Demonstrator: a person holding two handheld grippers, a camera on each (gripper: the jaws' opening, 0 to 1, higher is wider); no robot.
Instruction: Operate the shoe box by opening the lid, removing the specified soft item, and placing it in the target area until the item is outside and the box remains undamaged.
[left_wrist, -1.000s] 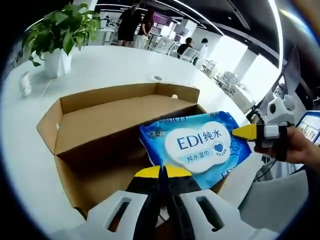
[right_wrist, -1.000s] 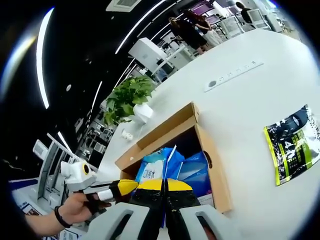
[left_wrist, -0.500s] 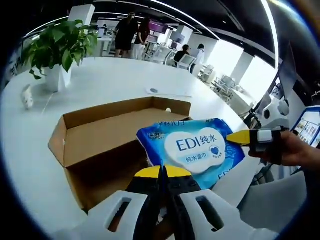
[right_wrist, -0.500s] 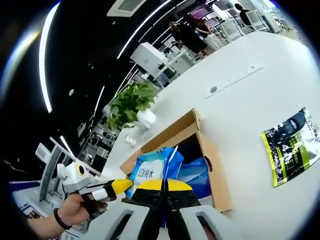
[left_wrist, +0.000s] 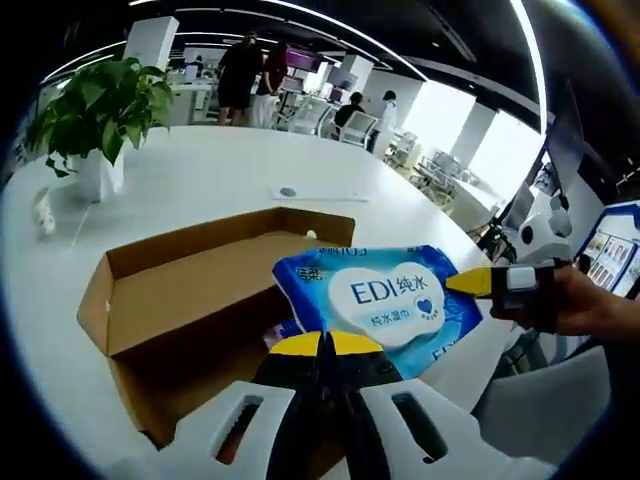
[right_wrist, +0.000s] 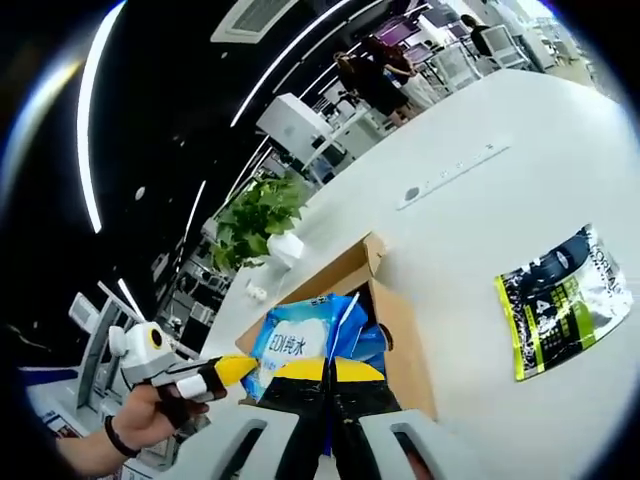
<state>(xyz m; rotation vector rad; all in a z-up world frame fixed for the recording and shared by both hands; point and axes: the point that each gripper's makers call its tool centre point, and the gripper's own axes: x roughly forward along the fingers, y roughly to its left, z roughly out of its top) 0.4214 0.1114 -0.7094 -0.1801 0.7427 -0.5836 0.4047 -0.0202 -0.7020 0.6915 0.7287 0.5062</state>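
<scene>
A blue wet-wipes pack (left_wrist: 385, 300) with a white label hangs in the air above the open brown cardboard box (left_wrist: 190, 290). My left gripper (left_wrist: 322, 346) is shut on the pack's near edge. My right gripper (left_wrist: 470, 282), held by a hand, comes in from the right and pinches the pack's right edge. In the right gripper view the same pack (right_wrist: 300, 345) stands above the box (right_wrist: 405, 325), with my right gripper (right_wrist: 330, 372) shut on its edge. The left gripper (right_wrist: 232, 370) is at the pack's left side there.
The box sits on a large white table (left_wrist: 200, 175). On it are a potted plant (left_wrist: 85, 115), a small white figure (left_wrist: 41, 213), a socket strip (right_wrist: 440, 180) and a black-and-green packet (right_wrist: 560, 300). People stand far behind.
Both grippers have lifted the wipes pack higher, so it now stands further clear of the box opening. Both views have shifted with the hands.
</scene>
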